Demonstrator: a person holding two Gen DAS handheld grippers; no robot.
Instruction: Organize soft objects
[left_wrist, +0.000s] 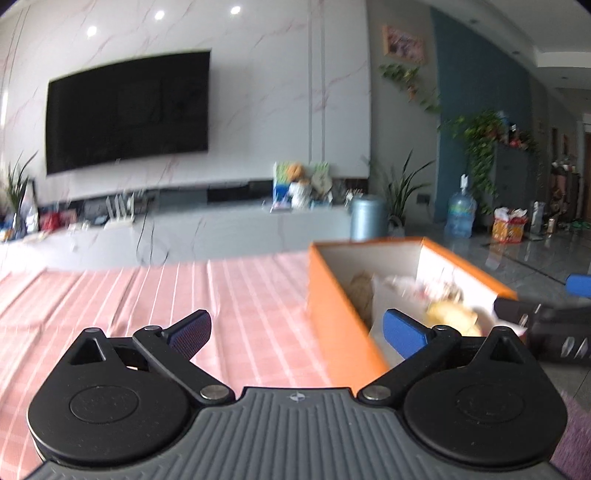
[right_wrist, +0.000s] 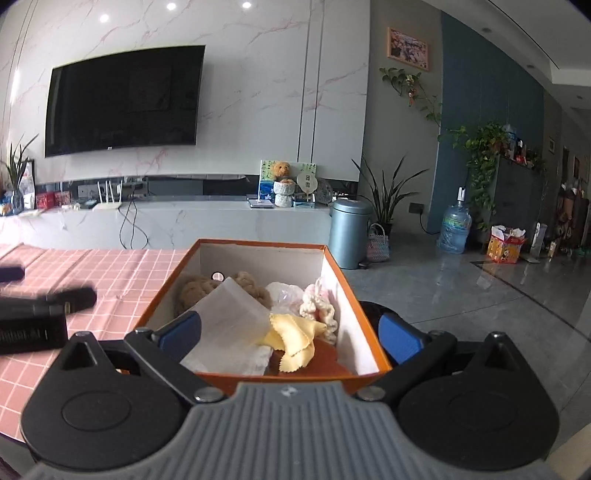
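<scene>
the left gripper (left_wrist: 297, 332) stood fully spread, nothing between its blue pads; its left pad (left_wrist: 192, 332) hung over the pink cloth (left_wrist: 129, 295), its right pad (left_wrist: 404, 332) over the near end of the box (left_wrist: 332, 317). the left wrist view was blurred, so the box contents there could not be told apart.

the right gripper (right_wrist: 291, 338) was also spread wide — one pad (right_wrist: 181, 336) at the box's (right_wrist: 159, 306) left wall, the other (right_wrist: 399, 338) outside its right wall. whether the pads touched the walls could not be told.

the box was orange outside, white inside, open on top, and sat on the cloth (right_wrist: 110, 280) at the table's right edge. inside it lay:
- a white sheet (right_wrist: 229, 325), tilted, centre-left
- a yellow cloth (right_wrist: 291, 339) with a zigzag edge, resting on a brown piece (right_wrist: 325, 363)
- a cream knitted item (right_wrist: 319, 310), near the right wall
- a tan knitted item (right_wrist: 195, 291) at the back left

the left gripper's black body (right_wrist: 33, 325) showed at the left — just beside the box.
</scene>
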